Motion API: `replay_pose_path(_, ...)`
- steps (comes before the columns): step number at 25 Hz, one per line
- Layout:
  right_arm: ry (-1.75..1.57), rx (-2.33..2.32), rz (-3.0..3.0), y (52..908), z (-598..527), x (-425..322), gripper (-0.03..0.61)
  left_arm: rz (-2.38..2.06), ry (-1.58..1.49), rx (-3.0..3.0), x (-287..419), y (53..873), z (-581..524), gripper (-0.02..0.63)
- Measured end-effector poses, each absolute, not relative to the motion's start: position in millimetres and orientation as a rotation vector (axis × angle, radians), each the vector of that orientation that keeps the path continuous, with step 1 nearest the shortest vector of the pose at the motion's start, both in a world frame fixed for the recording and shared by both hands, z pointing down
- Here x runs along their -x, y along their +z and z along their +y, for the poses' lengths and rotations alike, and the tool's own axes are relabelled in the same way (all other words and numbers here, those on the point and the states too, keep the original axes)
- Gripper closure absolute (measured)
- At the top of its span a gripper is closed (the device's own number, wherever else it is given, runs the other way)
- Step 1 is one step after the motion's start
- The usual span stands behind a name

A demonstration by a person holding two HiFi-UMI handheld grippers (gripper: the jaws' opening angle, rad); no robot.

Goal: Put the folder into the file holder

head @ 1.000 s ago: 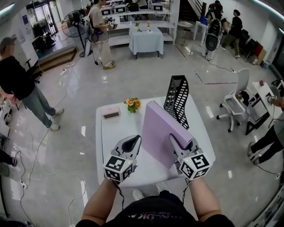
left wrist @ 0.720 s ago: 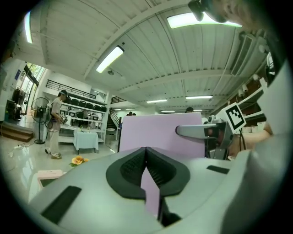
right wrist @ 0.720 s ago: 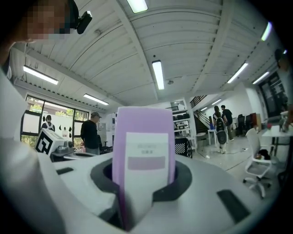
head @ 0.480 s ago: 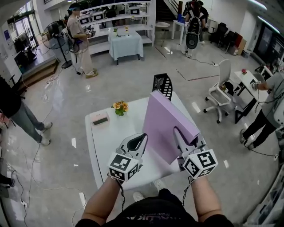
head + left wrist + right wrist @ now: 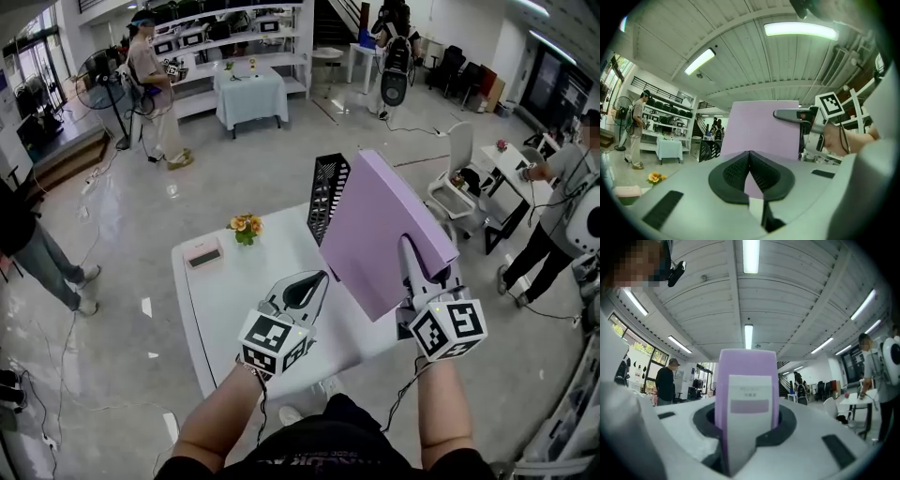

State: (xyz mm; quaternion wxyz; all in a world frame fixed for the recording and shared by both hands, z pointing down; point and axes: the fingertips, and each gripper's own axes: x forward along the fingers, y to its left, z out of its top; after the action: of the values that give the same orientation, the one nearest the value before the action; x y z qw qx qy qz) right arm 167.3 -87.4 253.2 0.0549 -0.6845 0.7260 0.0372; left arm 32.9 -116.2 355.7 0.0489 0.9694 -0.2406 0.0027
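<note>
From my head view, the white table (image 5: 225,309) carries the black mesh file holder (image 5: 326,199) upright at its far edge. The lilac folder (image 5: 389,230) hangs tilted in the air just right of the holder, clear of the tabletop. My right gripper (image 5: 409,251) has its jaws partway apart, clamped on the folder's labelled spine, while my left gripper (image 5: 319,279) is fully closed on nothing beside the folder's broad face.

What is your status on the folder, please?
Right gripper shut on folder; left gripper shut, empty. Folder tilted over table, not yet in holder. Nothing seen in the way.
</note>
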Motion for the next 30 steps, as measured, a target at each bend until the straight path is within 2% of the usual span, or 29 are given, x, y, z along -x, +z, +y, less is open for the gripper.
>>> replay_pose_path(12,0.226,2.151,2.135,237.9,-137.4,-197.3,0.445,-0.718,0.034,-2.976,-58.7,355.4,-145.5,0.612)
replay_pose_path(30,0.127,2.132,2.173,264.8,-240.3,-227.8,0.443,-0.756,0.076,-2.945,-100.0,371.1,-202.1,0.612)
